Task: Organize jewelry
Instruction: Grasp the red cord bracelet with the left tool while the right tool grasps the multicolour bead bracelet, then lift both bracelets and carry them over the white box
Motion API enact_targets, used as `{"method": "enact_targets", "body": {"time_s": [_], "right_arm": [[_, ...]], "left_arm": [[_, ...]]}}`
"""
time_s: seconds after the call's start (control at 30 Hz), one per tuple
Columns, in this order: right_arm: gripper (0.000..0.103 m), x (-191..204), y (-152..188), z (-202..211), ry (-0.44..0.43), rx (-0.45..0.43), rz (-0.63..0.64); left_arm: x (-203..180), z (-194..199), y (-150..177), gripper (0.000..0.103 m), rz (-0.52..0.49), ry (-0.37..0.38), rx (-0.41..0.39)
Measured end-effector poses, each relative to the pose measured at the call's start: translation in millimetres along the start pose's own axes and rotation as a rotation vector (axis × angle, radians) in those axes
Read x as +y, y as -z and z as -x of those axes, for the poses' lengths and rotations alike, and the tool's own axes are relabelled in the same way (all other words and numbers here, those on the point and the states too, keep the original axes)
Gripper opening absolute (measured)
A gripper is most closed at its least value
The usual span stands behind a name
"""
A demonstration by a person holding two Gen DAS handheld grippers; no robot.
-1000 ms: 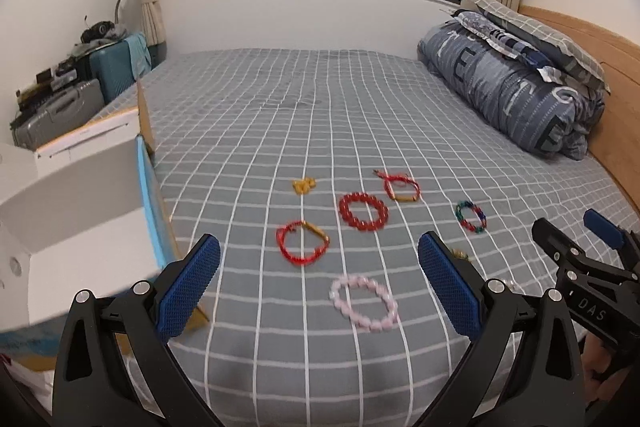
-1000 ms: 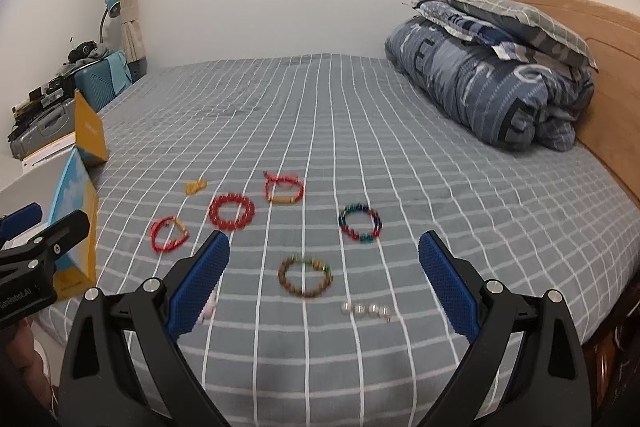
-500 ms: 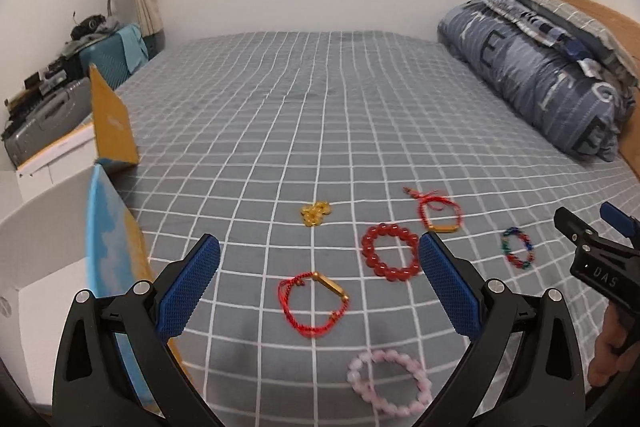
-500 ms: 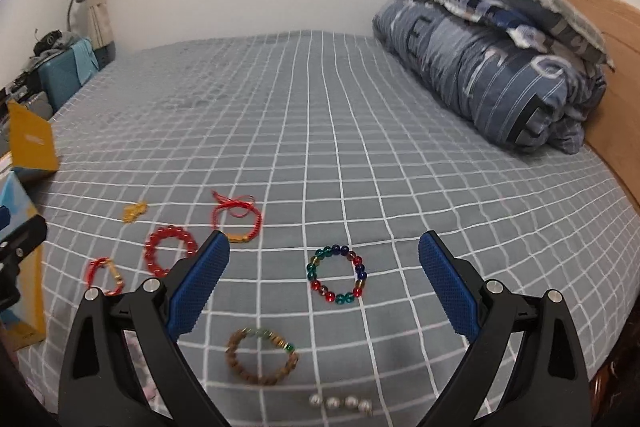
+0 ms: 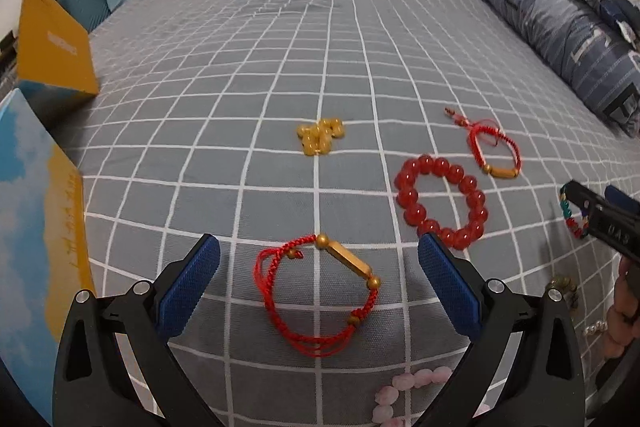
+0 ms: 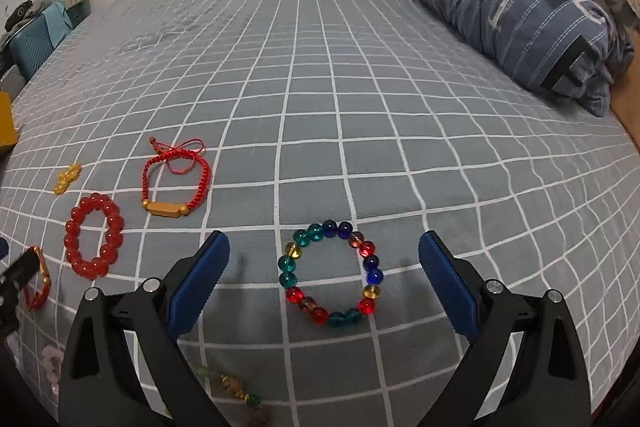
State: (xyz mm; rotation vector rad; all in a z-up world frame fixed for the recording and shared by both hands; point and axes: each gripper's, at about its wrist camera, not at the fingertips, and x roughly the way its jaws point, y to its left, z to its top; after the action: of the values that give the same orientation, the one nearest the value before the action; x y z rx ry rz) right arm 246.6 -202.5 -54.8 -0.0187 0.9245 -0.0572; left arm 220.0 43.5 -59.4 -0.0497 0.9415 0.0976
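1. Both tools are spread wide with nothing between the blue pads. The left tool (image 5: 319,281) hangs just over the red cord bracelet with the gold bar (image 5: 320,291), which sits right between its fingers on the bed (image 5: 280,67). I can't tell if the pads touch the sheet.
2. The right tool (image 6: 324,277) is the same story, released, with the multicolour glass bead bracelet (image 6: 331,271) lying flat between its fingers.
3. Rest of the jewelry is spread out on the grey checked sheet. The chunky red bead bracelet (image 5: 441,202) is just right of the left tool, and beyond it is a second red cord bracelet (image 5: 496,151) with a gold tube and loose string ends.
4. A little pile of yellow beads (image 5: 320,135) sits further up the bed, well apart from the others.
5. A pink bead bracelet (image 5: 404,395) pokes in at the bottom of the left view, half cut off. A brownish-green bead bracelet (image 6: 236,387) is at the bottom of the right view, partly hidden behind the tool.
6. A few small pearl-ish beads (image 5: 596,327) show at the right edge of the left view, too small to say more.
7. An open box (image 5: 40,227) with a sky print and yellow flaps is on the left edge of the bed. A rolled blue duvet (image 6: 520,7) lies along the right side.
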Motion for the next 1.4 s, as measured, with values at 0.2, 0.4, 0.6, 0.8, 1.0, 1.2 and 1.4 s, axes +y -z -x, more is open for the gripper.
{"method": "enact_targets", "body": {"time_s": [0.2,0.4,0.6,0.8,1.0,1.2,1.4], "right_arm": [[0.092,-9,-3,-21,-0.002,0.075,-0.045],[0.092,-15,-9,-42,-0.014,0.163,-0.107],[0.091,-15,-12,-46,-0.001,0.202,-0.131],[0.086,-17,-4,-43,-0.017,0.203,-0.136],[0.082,-19,-5,-42,-0.024,0.206,-0.153],[0.051,-23,-6,-34,-0.038,0.19,-0.15],[0.018,-27,-6,-31,-0.044,0.176,-0.158]], "left_arm": [[5,-14,5,0.097,0.013,-0.017,0.047],[3,-25,5,0.097,0.011,-0.023,0.079],[6,-30,5,0.097,0.007,-0.018,0.107],[9,-28,5,0.077,0.009,0.0,0.12],[6,-20,10,0.054,-0.012,0.0,0.109],[-2,-16,13,0.035,-0.038,0.002,0.099],[-1,-16,11,0.013,-0.042,0.007,0.096]]}}
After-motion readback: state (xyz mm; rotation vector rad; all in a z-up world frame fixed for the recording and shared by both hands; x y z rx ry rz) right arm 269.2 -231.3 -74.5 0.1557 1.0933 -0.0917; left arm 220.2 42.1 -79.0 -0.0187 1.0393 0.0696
